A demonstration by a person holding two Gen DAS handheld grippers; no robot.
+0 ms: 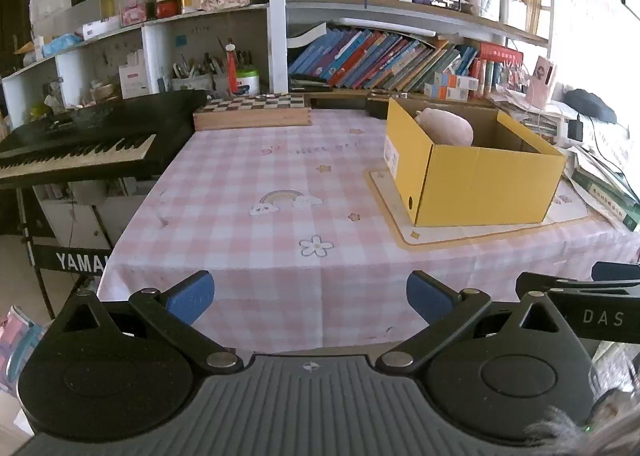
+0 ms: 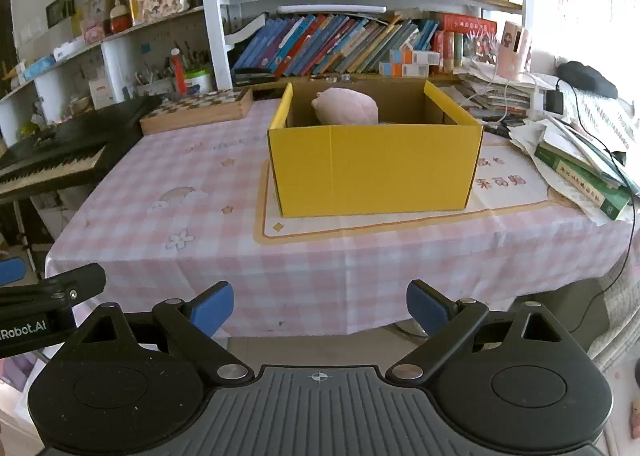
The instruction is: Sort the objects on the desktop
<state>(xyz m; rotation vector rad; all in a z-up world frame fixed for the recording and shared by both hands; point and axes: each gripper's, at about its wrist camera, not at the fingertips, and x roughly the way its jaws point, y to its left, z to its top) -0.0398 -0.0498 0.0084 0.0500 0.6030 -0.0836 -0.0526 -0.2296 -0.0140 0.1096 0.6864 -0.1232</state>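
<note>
Both grippers, left (image 1: 310, 298) and right (image 2: 320, 306), jaws released, blue pads bare, off the checked-cloth counter (image 2: 200, 176); rounded pink plush (image 2: 346, 106) inside yellow cardboard box (image 2: 374, 170).

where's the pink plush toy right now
The pink plush toy sits inside the yellow box, toward its back-left corner, centre of the right wrist view.

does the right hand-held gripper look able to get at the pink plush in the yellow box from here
Probably yes. The right hand-held gripper is open and empty, the yellow box has no lid, and the pink plush rises above its rim. The box's front wall stands between, so come from above.
</note>
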